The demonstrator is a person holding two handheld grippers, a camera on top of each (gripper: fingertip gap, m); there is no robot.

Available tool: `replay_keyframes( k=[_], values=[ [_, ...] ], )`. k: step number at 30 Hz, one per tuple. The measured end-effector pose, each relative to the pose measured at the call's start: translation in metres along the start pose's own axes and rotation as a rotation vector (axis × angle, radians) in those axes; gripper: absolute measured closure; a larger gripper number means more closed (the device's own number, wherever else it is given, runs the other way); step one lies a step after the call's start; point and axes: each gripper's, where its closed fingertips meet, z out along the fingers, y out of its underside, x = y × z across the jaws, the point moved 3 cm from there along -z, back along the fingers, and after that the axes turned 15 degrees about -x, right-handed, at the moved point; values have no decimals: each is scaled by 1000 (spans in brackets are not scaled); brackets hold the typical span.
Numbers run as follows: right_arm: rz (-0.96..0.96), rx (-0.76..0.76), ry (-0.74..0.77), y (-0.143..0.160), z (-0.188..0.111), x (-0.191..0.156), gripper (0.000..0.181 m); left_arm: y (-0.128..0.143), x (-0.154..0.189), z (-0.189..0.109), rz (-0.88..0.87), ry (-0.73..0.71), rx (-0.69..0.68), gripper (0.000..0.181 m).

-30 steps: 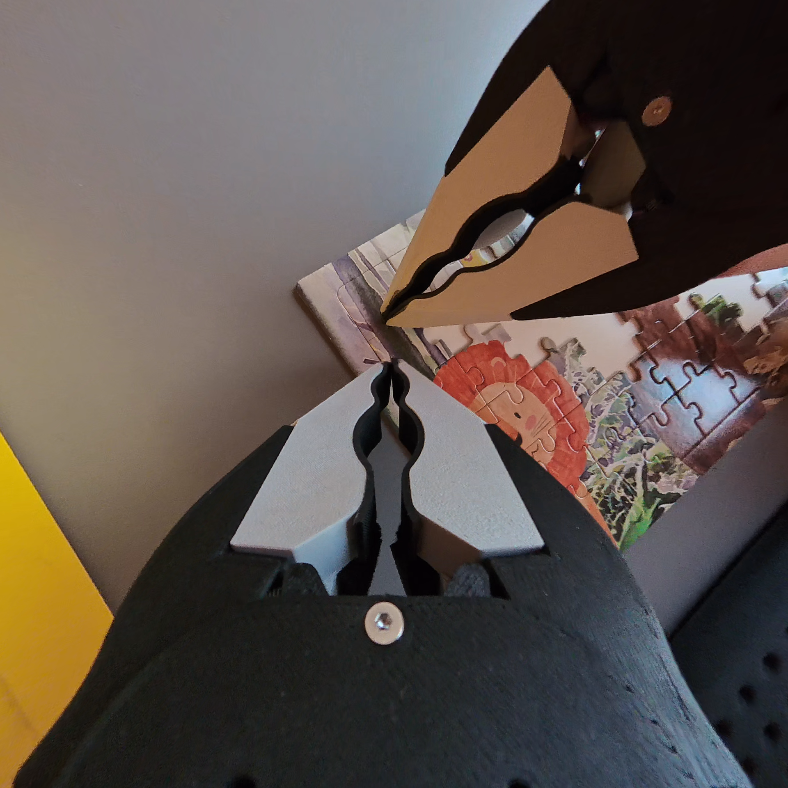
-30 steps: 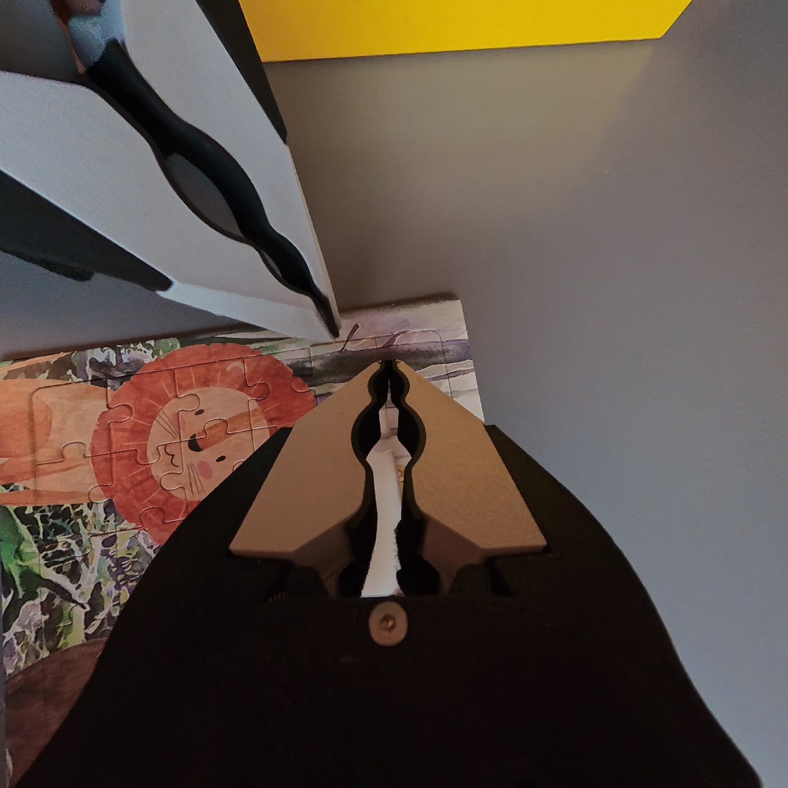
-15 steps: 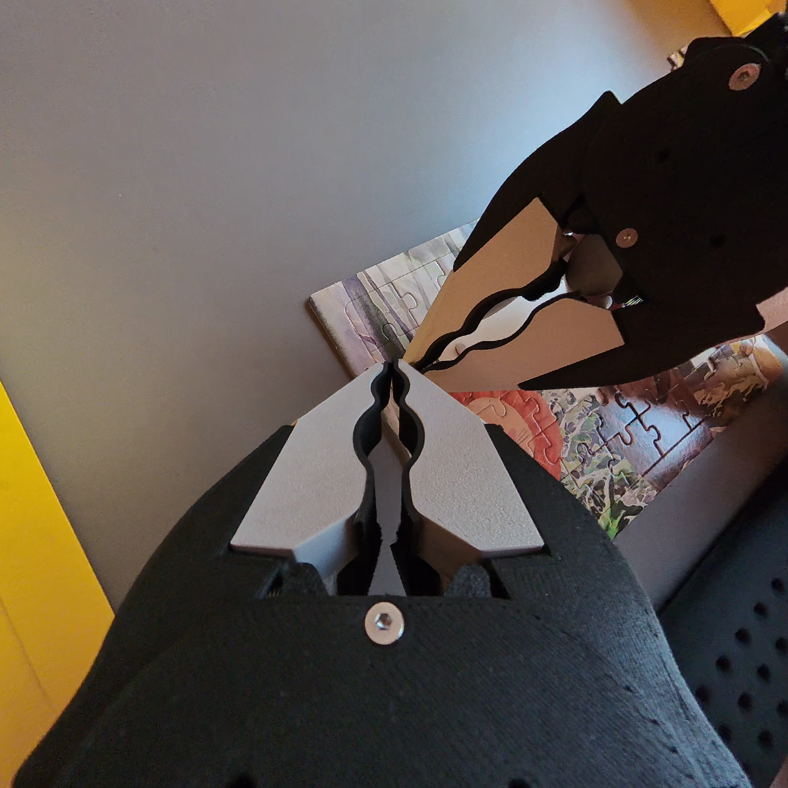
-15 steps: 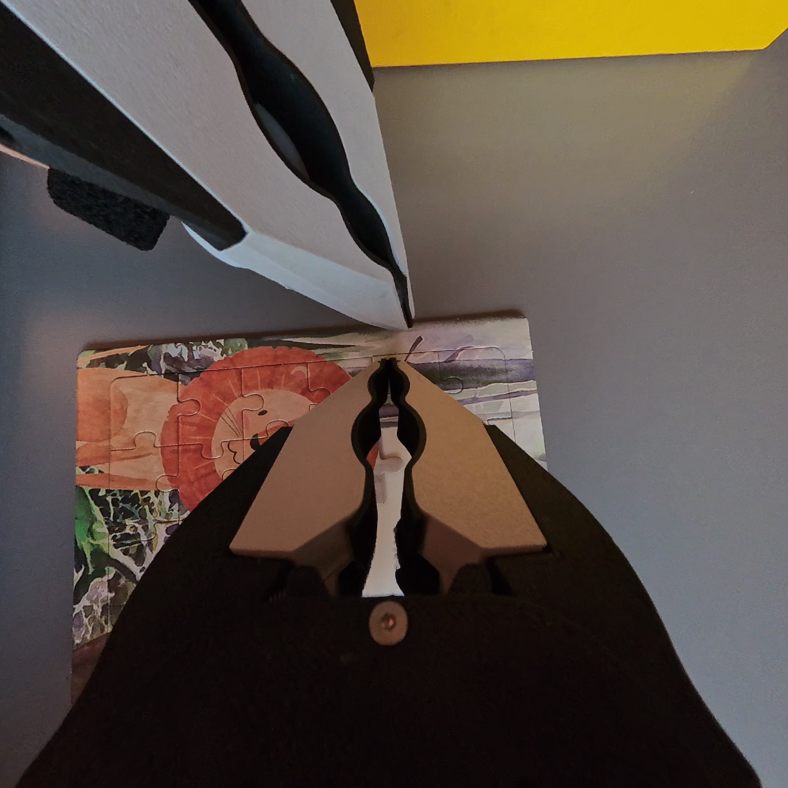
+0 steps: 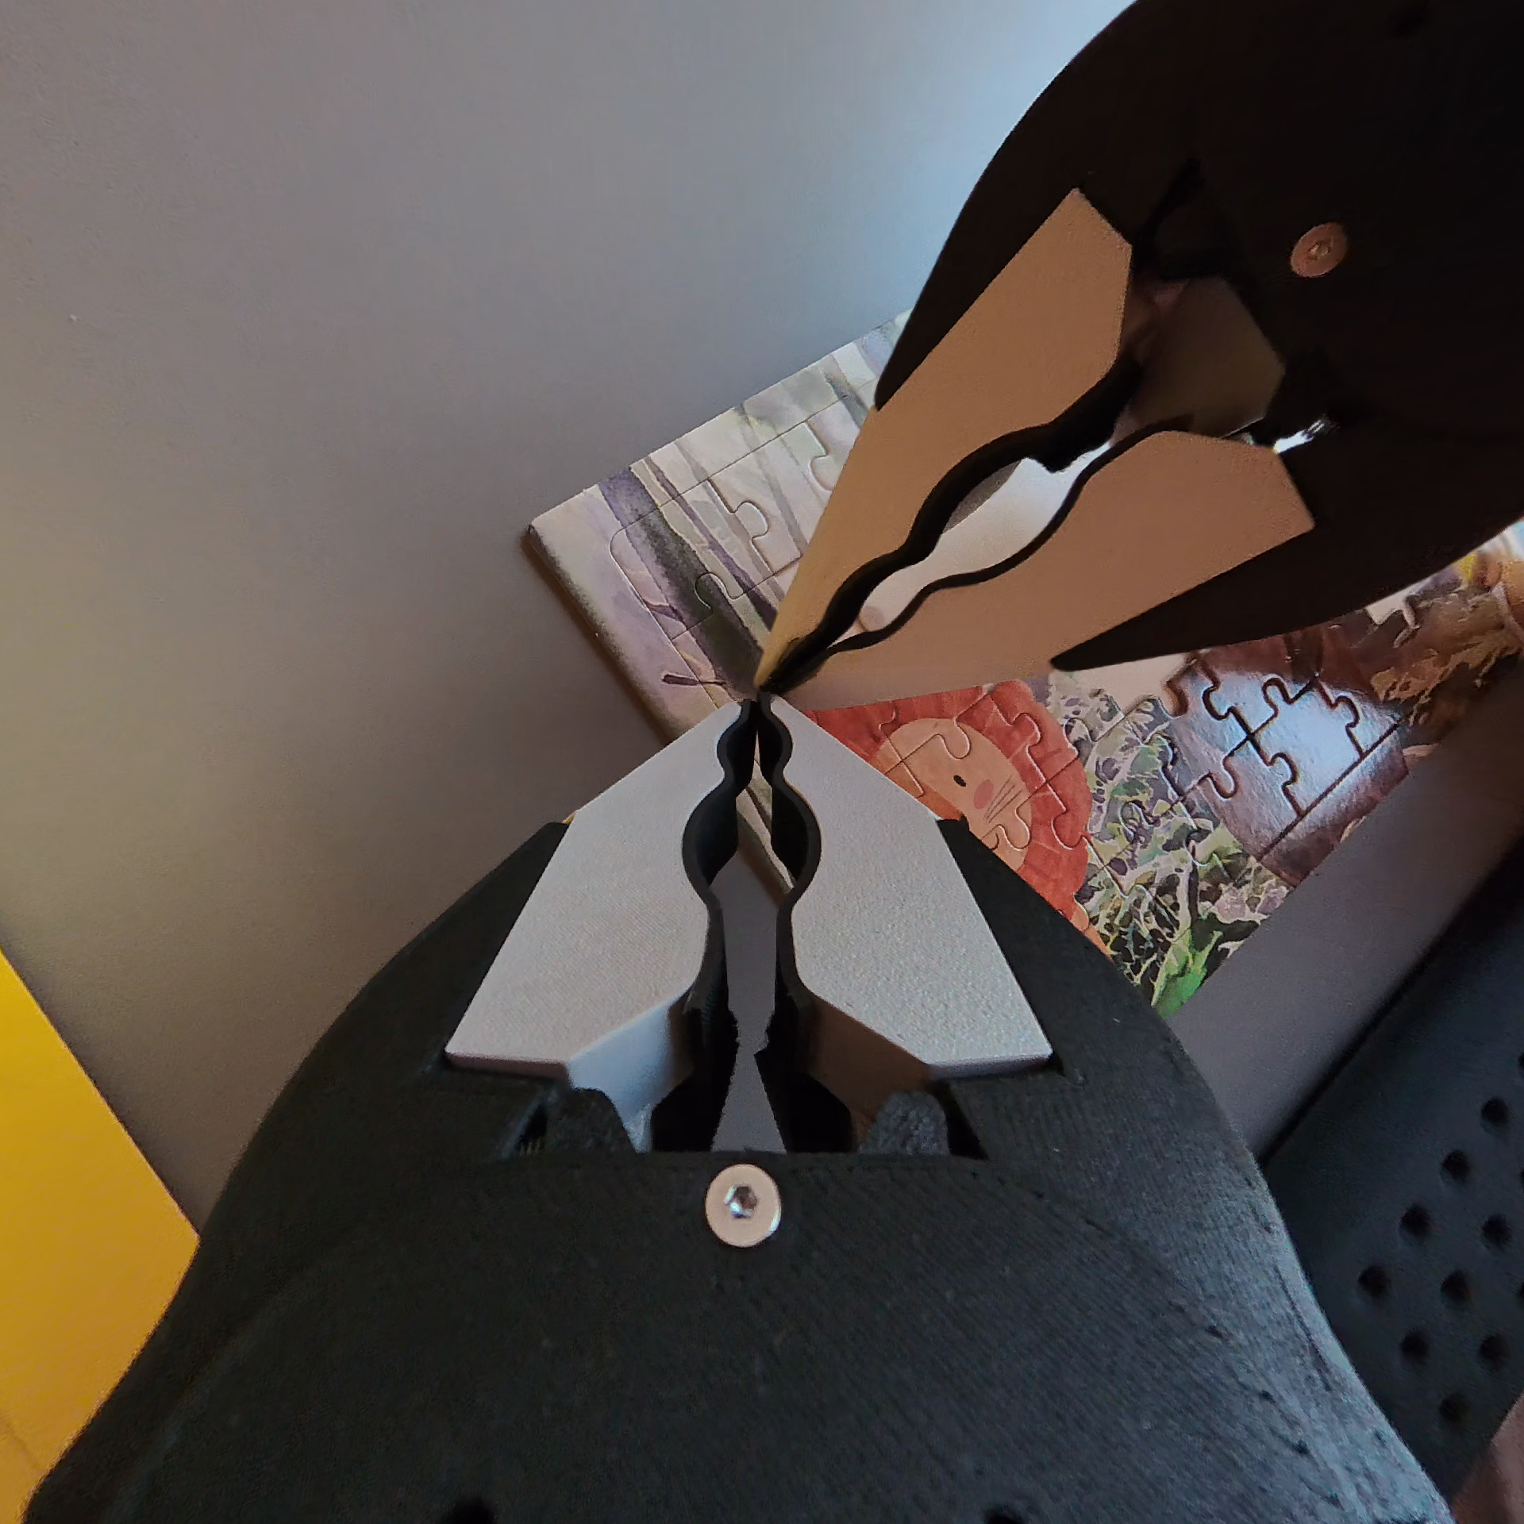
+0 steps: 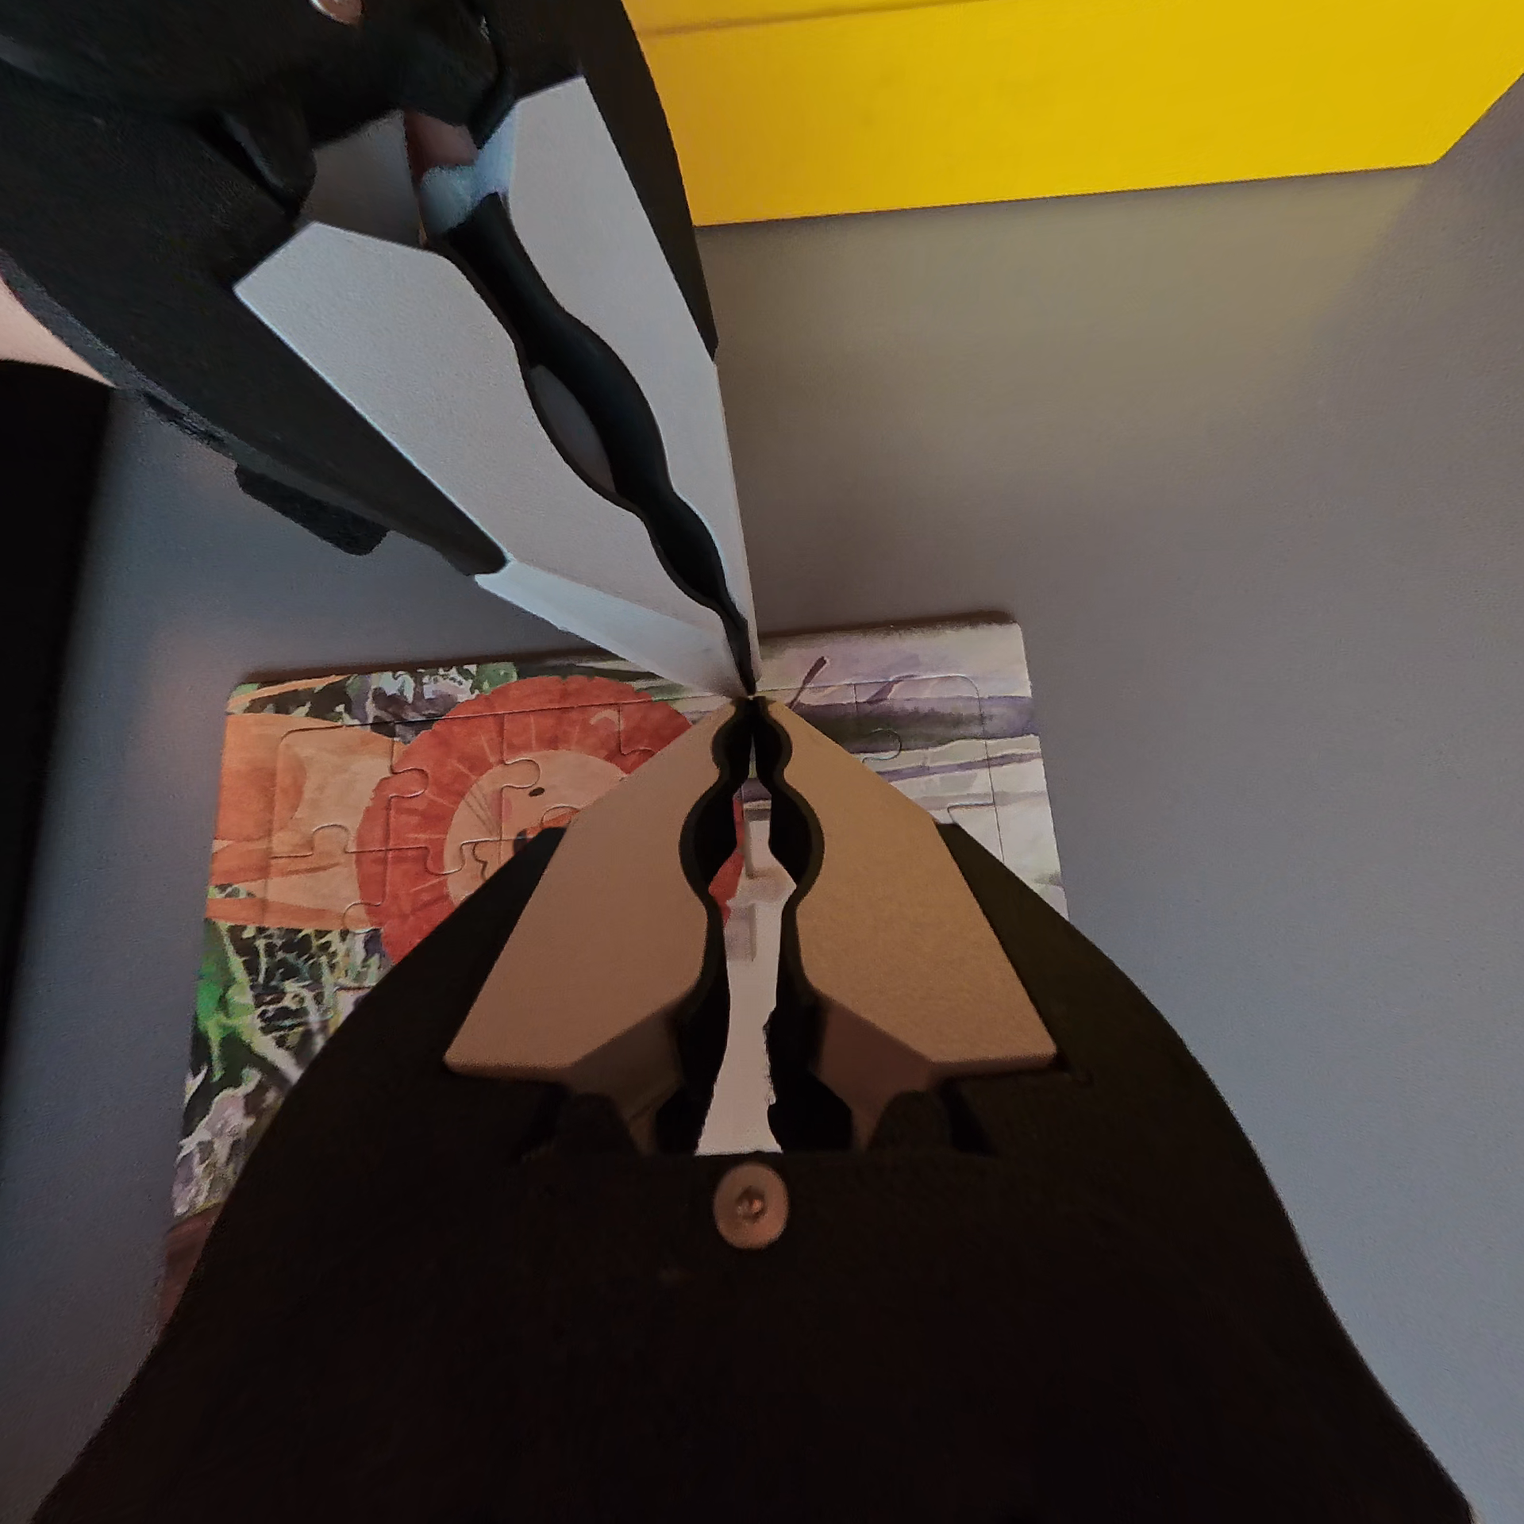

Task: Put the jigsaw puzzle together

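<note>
The jigsaw puzzle (image 5: 981,783) lies flat on the grey table (image 5: 330,412), its pieces joined into a picture with an orange lion. It also shows in the right wrist view (image 6: 462,792). My left gripper (image 5: 757,703), with grey fingers, is shut, and I see no piece in it. My right gripper (image 6: 752,706), with tan fingers, is shut too, and I see no piece in it. The two tips nearly touch over the puzzle's pale purple end. The right gripper (image 5: 765,678) comes in from the upper right in the left view. The left gripper (image 6: 742,674) comes in from the upper left in the right view.
A yellow box (image 6: 1031,107) stands on the table (image 6: 1237,495) beyond the puzzle; it also shows at the lower left of the left wrist view (image 5: 58,1113). A black perforated object (image 5: 1435,1196) lies beside the puzzle's near side. A dark edge (image 6: 33,660) borders the table at the left. Less than 4 cm separates the two grippers' tips. Left tips and right tips are each some 25 cm from the black perforated object (image 5: 1435,1196).
The two gripper tips have drawn together until they nearly touch. The right gripper has pulled back from the puzzle, so more of it shows. Both stayed shut.
</note>
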Motion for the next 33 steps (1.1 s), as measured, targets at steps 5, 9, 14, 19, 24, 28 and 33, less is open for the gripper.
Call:
replay_keyframes(
  k=[5,9,14,19,24,28,33],
  values=[
    [-26,-91,47,11,-4,6,181,0,11,-2,23,68,2,181],
    [10,-57,-21,7,-7,4,181,2,17,5,80,34,-43,181],
    [-11,-76,-11,9,-5,4,181,6,15,14,128,-55,-98,181],
    [-25,-82,-33,9,-6,1,181,6,15,15,126,-70,-103,181],
    [-36,-123,-33,16,1,1,181,6,17,16,176,-141,-115,181],
    [-51,-113,-22,17,2,1,181,6,18,16,172,-138,-115,181],
    [-59,-87,-23,15,2,1,181,5,18,16,166,-131,-111,181]
  ],
)
